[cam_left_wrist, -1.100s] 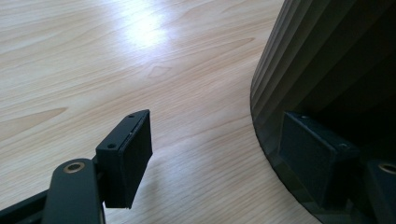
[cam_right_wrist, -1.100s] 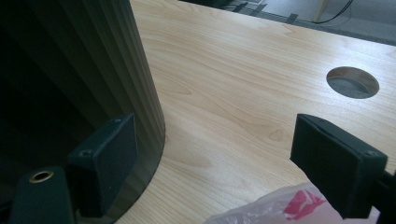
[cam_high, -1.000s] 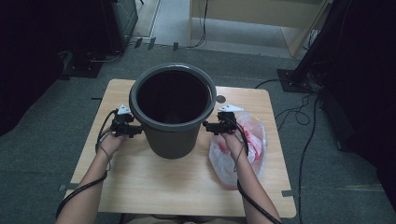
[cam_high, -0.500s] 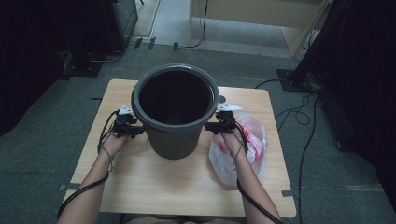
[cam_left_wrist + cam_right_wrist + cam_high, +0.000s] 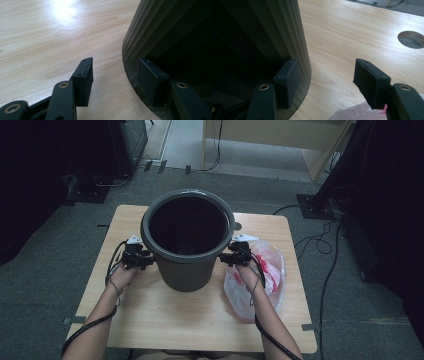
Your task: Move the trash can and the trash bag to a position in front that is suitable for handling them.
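Observation:
A tall dark grey bucket [image 5: 187, 265] stands in the middle of the wooden table [image 5: 165, 320]. My left gripper [image 5: 145, 260] is at its left rim and my right gripper [image 5: 227, 257] at its right rim. In the left gripper view, the left gripper [image 5: 116, 62] straddles the bucket's ribbed rim band [image 5: 155, 30], with one jaw on the dark inner side and the other still off it over the table. The right gripper [image 5: 327, 62] straddles the band [image 5: 274, 30] the same way. Both sets of jaws have just been closing around the band, with a gap left.
A crumpled clear plastic bag [image 5: 265, 275] with red print lies on the table under my right hand, and its edge [image 5: 354, 112] is below the outer jaw. There is a round cable hole [image 5: 412, 39] in the table behind the bucket. Cables run across the floor at right.
Both hands and the bucket stay where they were. The jaws at each side of the rim stand slightly narrower than before.

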The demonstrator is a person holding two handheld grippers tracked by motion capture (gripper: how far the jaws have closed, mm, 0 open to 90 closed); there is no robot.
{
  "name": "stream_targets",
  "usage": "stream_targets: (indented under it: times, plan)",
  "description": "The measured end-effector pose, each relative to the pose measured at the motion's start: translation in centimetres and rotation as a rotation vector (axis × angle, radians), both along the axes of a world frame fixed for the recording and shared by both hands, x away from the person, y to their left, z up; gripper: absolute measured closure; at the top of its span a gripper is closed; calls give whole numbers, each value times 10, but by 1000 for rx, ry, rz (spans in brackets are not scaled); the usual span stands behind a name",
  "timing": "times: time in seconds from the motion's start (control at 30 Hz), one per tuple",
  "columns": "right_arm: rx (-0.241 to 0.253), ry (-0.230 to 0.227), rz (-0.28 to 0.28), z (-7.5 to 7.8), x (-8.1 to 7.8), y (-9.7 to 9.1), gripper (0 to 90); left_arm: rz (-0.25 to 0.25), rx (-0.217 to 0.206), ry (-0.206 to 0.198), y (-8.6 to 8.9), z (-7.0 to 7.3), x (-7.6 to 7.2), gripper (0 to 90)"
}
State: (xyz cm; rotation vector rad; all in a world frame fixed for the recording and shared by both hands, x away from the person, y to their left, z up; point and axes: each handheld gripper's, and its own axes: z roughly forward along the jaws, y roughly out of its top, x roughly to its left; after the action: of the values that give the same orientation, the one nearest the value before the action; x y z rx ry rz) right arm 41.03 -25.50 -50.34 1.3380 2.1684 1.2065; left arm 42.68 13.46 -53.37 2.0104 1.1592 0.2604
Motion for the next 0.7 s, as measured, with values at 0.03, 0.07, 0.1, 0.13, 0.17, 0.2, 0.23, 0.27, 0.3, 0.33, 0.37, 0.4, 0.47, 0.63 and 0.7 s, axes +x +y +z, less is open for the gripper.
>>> stream_targets:
  times: [0.03, 0.07, 0.1, 0.13, 0.17, 0.2, 0.23, 0.27, 0.3, 0.33, 0.37, 0.4, 0.47, 0.63, 0.7]
  plan:
    - [-1, 0, 3, 0, -1, 0, 386, 0, -2, 1, 0, 0, -1, 487]
    - [1, 3, 1, 0, -2, 0, 391, 0, -2, 1, 0, 0, -1, 493]
    - [2, 2, 2, 0, -3, 0, 397, -1, -6, 3, -1, 0, -3, 501]
    - [4, 2, 2, 0, -4, 0, 399, -2, -5, 3, -1, 0, -4, 502]
    - [4, 3, 3, 0, -6, -1, 399, -4, -7, 4, -1, 0, -5, 503]
    - [3, 4, 5, 0, -7, -1, 399, -5, -10, 4, -1, 0, -6, 505]
    - [2, 3, 6, 0, -8, -2, 399, -7, -9, 5, -2, 0, -7, 505]
    - [2, 5, 7, 0, -10, -2, 399, -8, -10, 6, -2, 0, -9, 505]
    - [3, 6, 8, 0, -11, -3, 399, -8, -10, 6, -2, 0, -9, 507]
    - [5, 6, 7, 0, -13, -4, 399, -12, -11, 6, -4, 0, -12, 507]
    - [3, 8, 8, 0, -15, -4, 399, -16, -7, 5, -4, 0, -14, 507]
    - [7, 9, 7, 0, -16, -5, 399, -21, -6, 5, -5, 0, -16, 507]
    - [9, 10, 8, 0, -20, -7, 399, -27, -3, 4, -7, 0, -20, 507]
    - [7, 12, 16, 0, -29, -12, 399, -40, -1, 2, -10, 0, -30, 506]
    - [7, 14, 16, 0, -33, -13, 400, -41, 2, 0, -11, 0, -34, 507]
